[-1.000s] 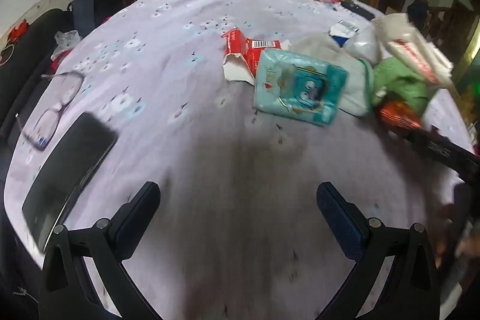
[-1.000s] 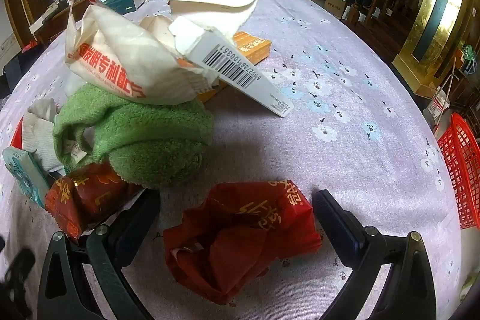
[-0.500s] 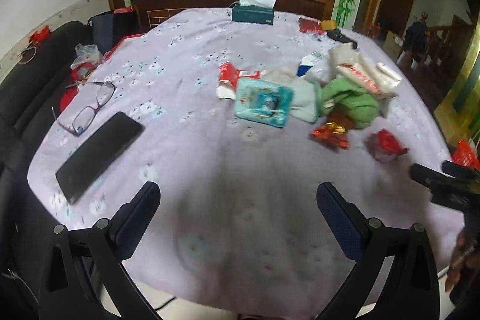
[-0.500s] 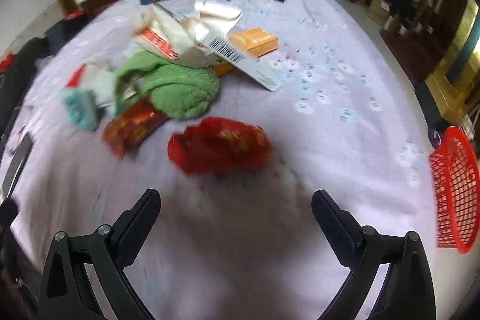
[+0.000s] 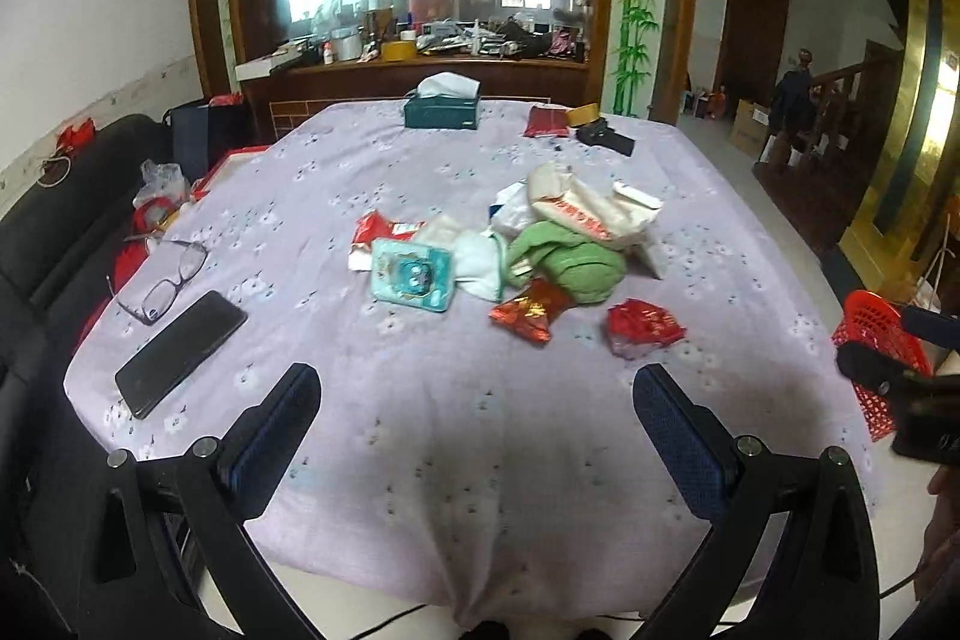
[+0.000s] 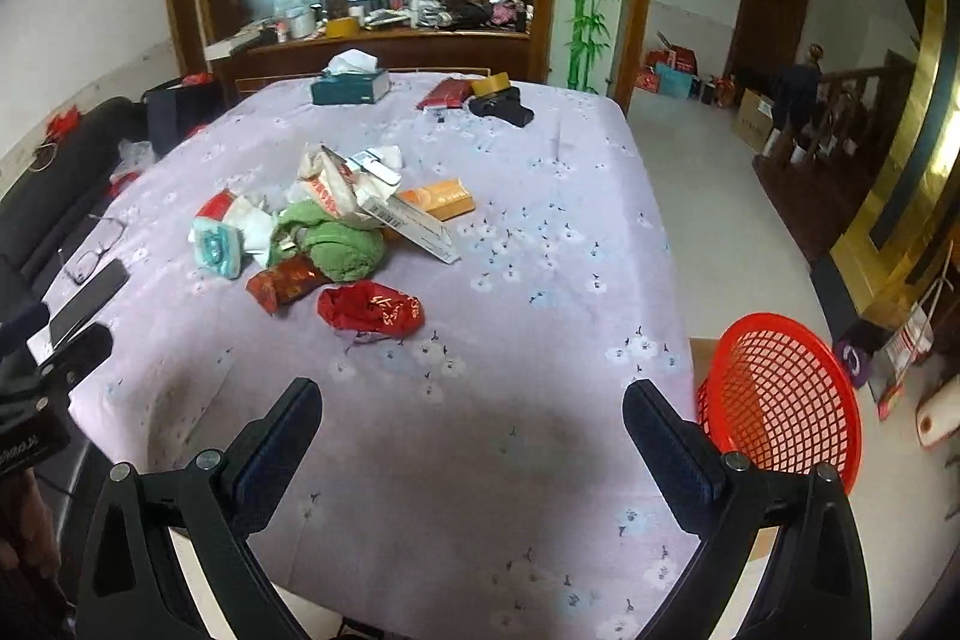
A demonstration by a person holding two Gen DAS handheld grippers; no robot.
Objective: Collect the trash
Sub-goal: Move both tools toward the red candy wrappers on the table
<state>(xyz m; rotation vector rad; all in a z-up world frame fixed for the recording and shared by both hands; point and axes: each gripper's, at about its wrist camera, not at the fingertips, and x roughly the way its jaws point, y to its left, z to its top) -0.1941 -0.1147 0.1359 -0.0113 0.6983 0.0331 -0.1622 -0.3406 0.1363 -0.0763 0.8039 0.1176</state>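
Note:
A heap of trash lies mid-table on the lilac cloth: a crumpled red wrapper (image 6: 370, 310) (image 5: 643, 327), a red foil packet (image 6: 282, 281) (image 5: 528, 310), a green cloth (image 6: 339, 244) (image 5: 570, 259), a teal tissue pack (image 5: 412, 274) (image 6: 216, 244), a white printed bag (image 5: 585, 211) and an orange box (image 6: 438, 199). A red mesh basket (image 6: 780, 388) (image 5: 879, 334) stands off the table's right edge. My left gripper (image 5: 477, 418) and my right gripper (image 6: 471, 430) both hang open and empty over the near table edge, well short of the heap.
A black phone (image 5: 180, 352) and glasses (image 5: 162, 280) lie at the left. At the far end sit a tissue box (image 5: 442, 109), a red packet (image 5: 546, 121), a tape roll (image 6: 489, 85) and a black object (image 6: 501, 106). A dark sofa (image 5: 54, 220) flanks the left side.
Both grippers have drawn back and up from close over the trash, so the whole table and the red basket now show. Nothing was picked up.

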